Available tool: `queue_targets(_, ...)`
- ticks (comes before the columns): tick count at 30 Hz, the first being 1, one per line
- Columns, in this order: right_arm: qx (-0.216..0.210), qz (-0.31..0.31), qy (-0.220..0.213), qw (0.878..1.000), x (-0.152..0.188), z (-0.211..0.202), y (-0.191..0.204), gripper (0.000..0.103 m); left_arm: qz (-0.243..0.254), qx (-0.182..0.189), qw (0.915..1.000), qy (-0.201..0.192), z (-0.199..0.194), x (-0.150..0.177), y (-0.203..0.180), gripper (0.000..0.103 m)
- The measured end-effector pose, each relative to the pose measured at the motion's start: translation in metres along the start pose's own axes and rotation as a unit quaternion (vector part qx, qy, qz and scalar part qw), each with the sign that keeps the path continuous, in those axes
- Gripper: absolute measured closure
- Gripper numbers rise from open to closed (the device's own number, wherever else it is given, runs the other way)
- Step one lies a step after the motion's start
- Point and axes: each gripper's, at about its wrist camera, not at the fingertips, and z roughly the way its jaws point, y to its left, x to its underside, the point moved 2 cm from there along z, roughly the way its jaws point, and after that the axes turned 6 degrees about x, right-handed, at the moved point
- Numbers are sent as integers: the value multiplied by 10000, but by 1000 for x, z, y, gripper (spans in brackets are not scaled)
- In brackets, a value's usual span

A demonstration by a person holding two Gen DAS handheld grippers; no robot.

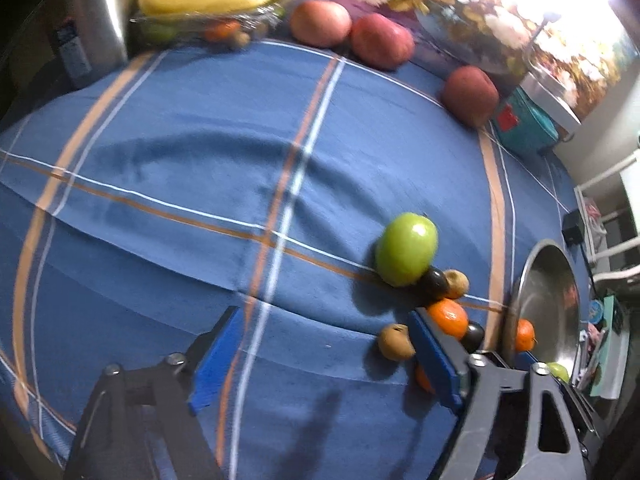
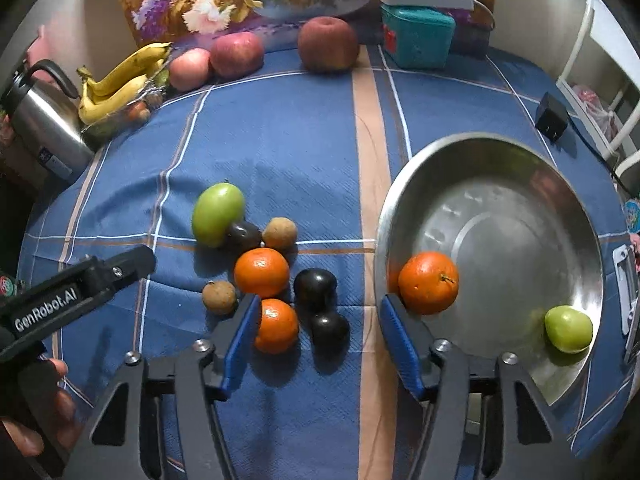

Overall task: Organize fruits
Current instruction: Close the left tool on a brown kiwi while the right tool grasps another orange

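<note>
A steel bowl [image 2: 520,184] at the right holds an orange [image 2: 428,282] and a green fruit [image 2: 568,329]. On the blue cloth lies a cluster: a green fruit [image 2: 218,214], two oranges [image 2: 262,272] [image 2: 278,326], two dark plums [image 2: 315,284] [image 2: 330,329] and two small brown fruits [image 2: 280,233] [image 2: 219,297]. My right gripper [image 2: 316,322] is open and empty, jaws wide around the near orange and plum. My left gripper [image 1: 324,344] is open and empty over bare cloth, left of the cluster [image 1: 406,248]; it also shows in the right wrist view [image 2: 140,258].
Three red apples [image 2: 328,42] and bananas [image 2: 120,80] on a wrapped tray line the back edge. A steel kettle [image 2: 44,120] stands far left, a teal box [image 2: 418,38] at the back, a black adapter [image 2: 552,118] at right. The cloth is wrinkled.
</note>
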Motion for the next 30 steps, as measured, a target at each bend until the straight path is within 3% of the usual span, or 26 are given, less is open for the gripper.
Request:
queue_targets(9, -5, 61, 37, 10000, 1, -2, -9, 44, 133, 192, 9993, 275, 22, 5, -19, 36)
queue_targets(21, -7, 221, -22, 9998, 0, -10, -22, 44, 389, 368, 9979, 368, 38, 14, -55, 73)
queue_targets(30, -62, 286, -15, 9996, 1, -13, -25, 44, 382, 417, 9978, 346, 38, 17, -59, 75)
